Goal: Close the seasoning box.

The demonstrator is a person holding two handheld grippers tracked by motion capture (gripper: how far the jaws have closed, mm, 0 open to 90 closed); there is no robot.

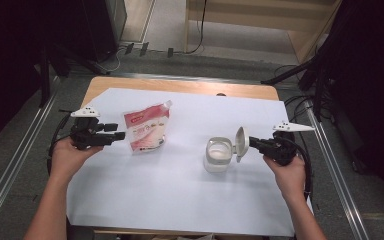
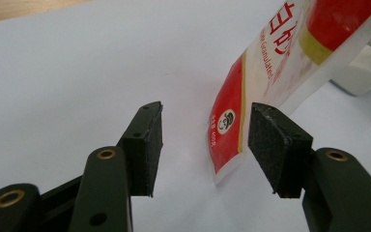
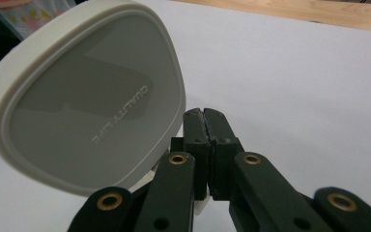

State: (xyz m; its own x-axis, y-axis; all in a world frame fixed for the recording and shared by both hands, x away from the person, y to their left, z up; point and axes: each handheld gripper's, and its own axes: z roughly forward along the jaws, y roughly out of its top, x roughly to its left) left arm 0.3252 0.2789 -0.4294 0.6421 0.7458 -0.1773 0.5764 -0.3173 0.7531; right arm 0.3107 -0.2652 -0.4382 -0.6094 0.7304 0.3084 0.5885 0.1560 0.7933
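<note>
Left claw: held level in the person's left hand, at the table's left; jaws parted and released, nothing pressed between the pads. In the left gripper view the pouch's lower edge stands between and just beyond the pads, not touched.
Sugar pouch: red-and-white stand-up refill pouch with a corner spout, upright on the white sheet, just to the right of the left claw; printed "Granulated" in the left gripper view. Spout cap looks in place, though it is too small to be sure.
White sheet: covers most of the table; bare in the middle, between pouch and canister.
Table: wooden top, visible along the far edge.
Canister: white, right of centre, well apart from the pouch; mouth open, inside not readable.
Canister lid: hinged, standing upright on the canister's right side; underside faces the camera in the right gripper view.
Right claw: in the person's right hand, jaws clenched with nothing between them, tip just beside the raised lid.
Progress (judged): canister opened; pouch not yet grasped, lifted or poured. Left: take the pouch, fill the canister, shut the lid.
</note>
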